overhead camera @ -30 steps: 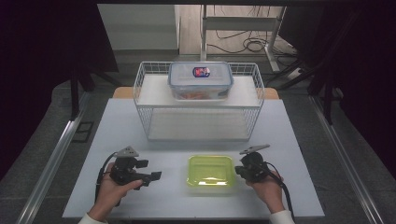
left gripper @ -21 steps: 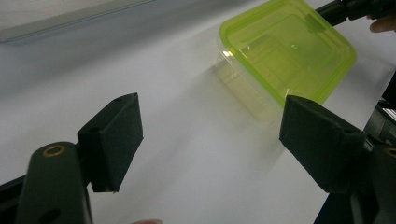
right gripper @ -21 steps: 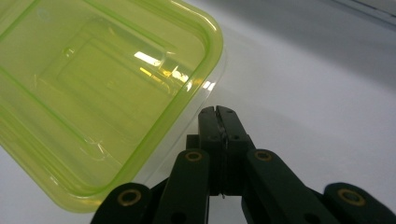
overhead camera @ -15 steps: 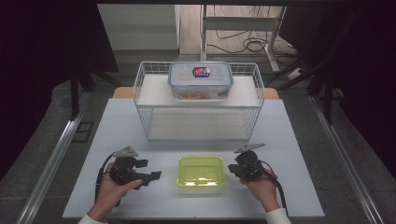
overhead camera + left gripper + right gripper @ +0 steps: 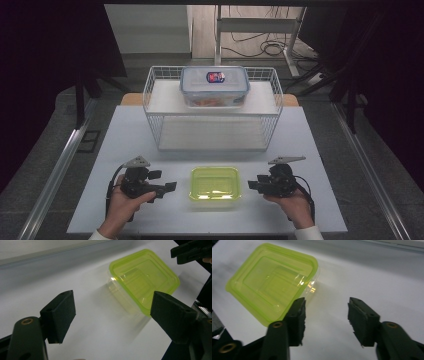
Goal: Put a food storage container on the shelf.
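The green-lidded container (image 5: 214, 183) sits between two wide, empty claws, right (image 5: 325, 312) just opening; high view adds a wire basket (image 5: 212, 112).

Each hand holds a black two-jaw gripper: the left gripper (image 5: 171, 187) and the right gripper (image 5: 251, 184) both carry a grey three-cornered plate on top and trail a black cable. Their jaws end in blocky black pads (image 5: 60, 315), with brass-coloured rivets at the pivots. White cuffs show at the wrists.
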### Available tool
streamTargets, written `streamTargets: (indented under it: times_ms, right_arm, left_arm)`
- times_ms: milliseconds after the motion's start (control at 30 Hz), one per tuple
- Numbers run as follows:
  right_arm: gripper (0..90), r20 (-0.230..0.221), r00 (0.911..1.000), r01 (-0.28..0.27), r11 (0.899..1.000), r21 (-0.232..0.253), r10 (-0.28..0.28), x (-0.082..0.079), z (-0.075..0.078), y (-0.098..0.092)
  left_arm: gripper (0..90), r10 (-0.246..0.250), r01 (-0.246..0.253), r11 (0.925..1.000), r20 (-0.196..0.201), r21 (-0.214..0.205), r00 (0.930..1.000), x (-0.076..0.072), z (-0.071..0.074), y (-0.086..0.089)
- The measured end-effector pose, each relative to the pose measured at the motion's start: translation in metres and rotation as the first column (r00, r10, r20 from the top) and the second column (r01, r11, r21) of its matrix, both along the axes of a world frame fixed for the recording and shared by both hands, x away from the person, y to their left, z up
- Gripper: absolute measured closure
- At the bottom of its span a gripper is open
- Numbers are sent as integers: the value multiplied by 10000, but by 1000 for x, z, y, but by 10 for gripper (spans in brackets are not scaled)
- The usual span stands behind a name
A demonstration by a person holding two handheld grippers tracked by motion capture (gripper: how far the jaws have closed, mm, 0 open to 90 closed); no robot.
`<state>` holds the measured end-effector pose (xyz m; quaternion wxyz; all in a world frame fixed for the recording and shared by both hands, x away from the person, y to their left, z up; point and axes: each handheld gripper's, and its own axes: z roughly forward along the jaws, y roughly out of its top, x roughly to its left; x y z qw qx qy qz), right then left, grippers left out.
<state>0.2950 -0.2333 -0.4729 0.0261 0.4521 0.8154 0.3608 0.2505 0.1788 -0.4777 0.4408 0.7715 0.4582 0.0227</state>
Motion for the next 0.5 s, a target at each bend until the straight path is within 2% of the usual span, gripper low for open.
streamTargets:
  times_ms: [167, 400, 500]
  right_arm:
    - [356, -34, 10000, -87, 9998, 190, 88, 0, 1, 0]
    - [337, -199, 9992, -329, 9972, 676, 344, 0, -2, 5]
    - [339, -283, 9987, -407, 9965, 733, 429, -1, -4, 9]
  left_arm:
    - [193, -14, 15, 10000, -207, 34, 9998, 3, -2, -9]
    - [206, -95, 80, 9996, -613, -255, 9981, 6, -4, -18]
    - [210, -94, 75, 9997, -770, -250, 9970, 8, -6, -23]
